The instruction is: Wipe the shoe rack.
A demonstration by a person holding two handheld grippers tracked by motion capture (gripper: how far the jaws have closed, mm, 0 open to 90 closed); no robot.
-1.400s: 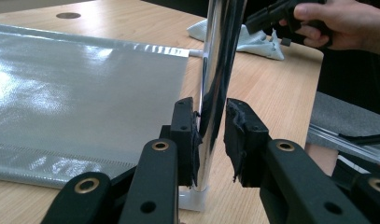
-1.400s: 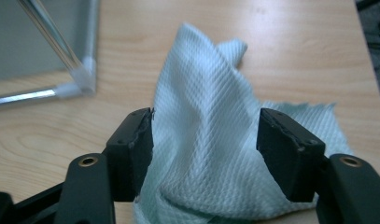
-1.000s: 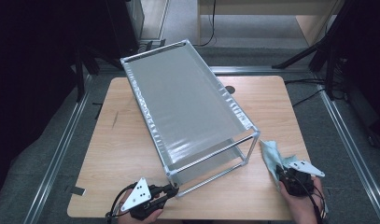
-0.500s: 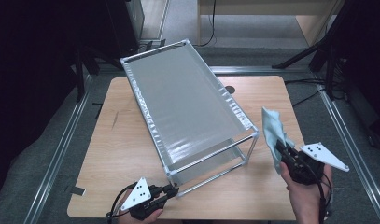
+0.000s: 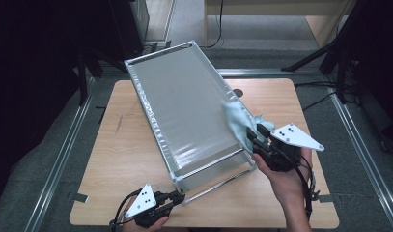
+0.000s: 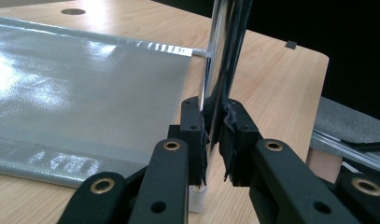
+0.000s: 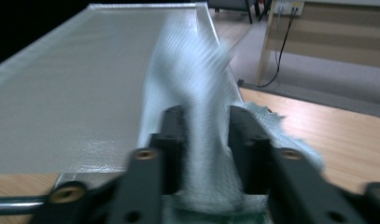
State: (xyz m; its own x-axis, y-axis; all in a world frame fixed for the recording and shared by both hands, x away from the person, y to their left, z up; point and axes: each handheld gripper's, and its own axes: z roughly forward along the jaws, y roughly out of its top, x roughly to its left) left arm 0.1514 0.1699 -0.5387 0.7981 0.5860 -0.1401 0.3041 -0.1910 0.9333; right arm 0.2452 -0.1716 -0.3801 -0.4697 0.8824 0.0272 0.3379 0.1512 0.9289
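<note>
Right tongs (image 5: 256,136) carry the pale green cloth (image 5: 237,118): it sits bunched between the jaws, which have just been opening, so I can't tell whether the pads are pressing on it any more. The cloth drapes up and forward from the tongs, over the near-right edge of the rack (image 5: 184,106), touching its grey top sheet (image 7: 66,84).

The rack lies up and to the left of the right tongs. Its long axis runs diagonally, from the near corner by my left hand to the far-left end past the tabletop (image 5: 121,159) edge. My right hand is the nearer one to the cloth and to the open run of sheet, so a wipe along that axis is its job, I reckon.

Left tongs (image 5: 177,197) are closed on the rack's chrome corner post (image 6: 215,70), low down by its white foot (image 6: 197,198), pinning the frame.

Containers: none. The rack's top sheet is bare apart from the cloth, and nothing sits under it that I can see.
</note>
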